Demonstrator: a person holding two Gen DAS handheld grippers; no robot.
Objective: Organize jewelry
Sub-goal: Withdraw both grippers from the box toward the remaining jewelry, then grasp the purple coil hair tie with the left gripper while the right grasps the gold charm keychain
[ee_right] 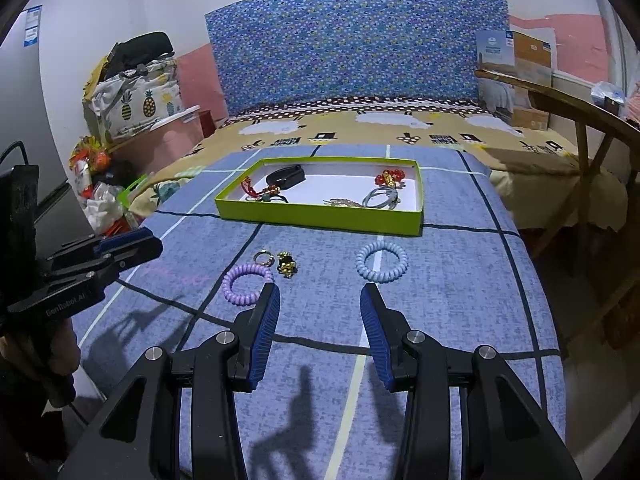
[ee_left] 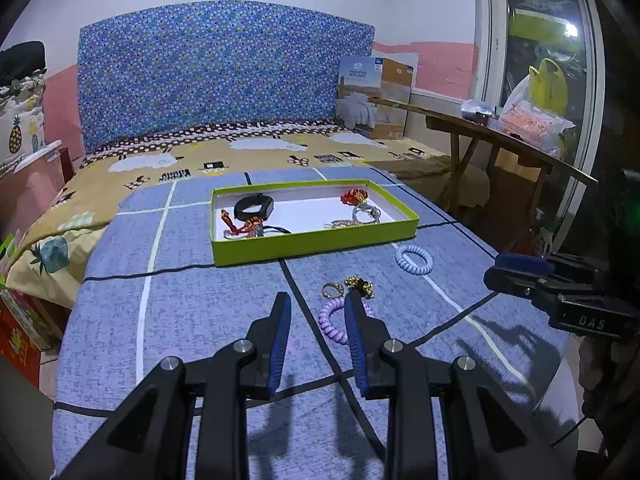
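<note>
Purple coil bracelet (ee_left: 335, 320) is lying flat on the bed cover (ee_left: 192, 300), just ahead-right of your left tool (ee_left: 318, 300), which is nearer than the right tool (ee_right: 318, 296). Both tools are gaping, empty. The green box (ee_left: 312, 240) is sitting farther ahead.

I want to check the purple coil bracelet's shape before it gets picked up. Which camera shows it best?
The right wrist view: the purple coil bracelet lies there as a nearly full ring, only its near edge behind a fingertip. In the left wrist view, the bracelet is partly hidden behind the left gripper's right finger.
</note>
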